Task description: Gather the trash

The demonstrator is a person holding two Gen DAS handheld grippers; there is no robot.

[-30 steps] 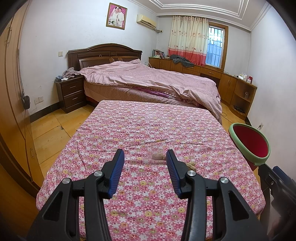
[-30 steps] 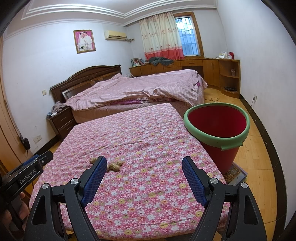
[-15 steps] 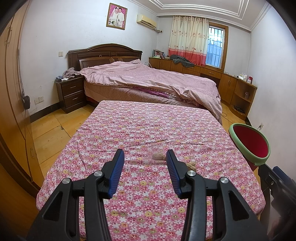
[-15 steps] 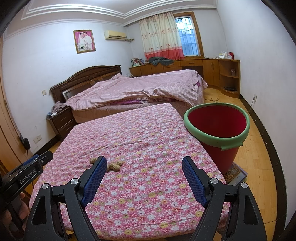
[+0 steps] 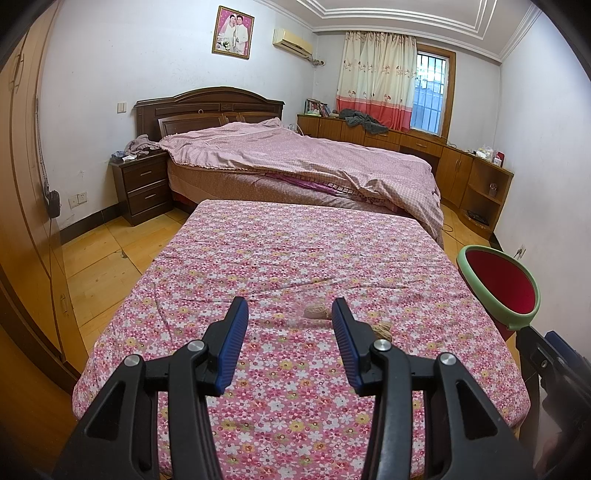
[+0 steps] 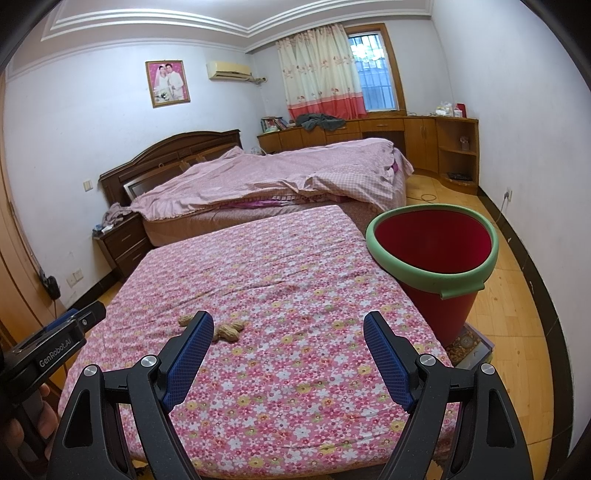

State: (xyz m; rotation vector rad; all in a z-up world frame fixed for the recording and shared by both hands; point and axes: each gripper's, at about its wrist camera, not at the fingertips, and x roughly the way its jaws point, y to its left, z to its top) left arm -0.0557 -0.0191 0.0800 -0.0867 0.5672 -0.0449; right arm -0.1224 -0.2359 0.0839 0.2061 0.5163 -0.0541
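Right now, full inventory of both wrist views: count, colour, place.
peanut shells: three visible, tan, on the floral cloth in front of the grippers
bin: one, red with green rim, on the floor at the cloth's right edge
floral cloth: one, pink flowered, covering the near flat surface
bed: one, dark wood headboard, pink quilt, behind the cloth
nightstand: one, dark brown, left of the bed
cabinets: light wood run under the window, far wall
curtain: one, cream with a red hem, at the window
framed photo: one, on the wall
air conditioner: one, cream, high on the wall
left hand-held gripper: black, blue pads, open, empty
right hand-held gripper: black, blue pads, open wide, empty
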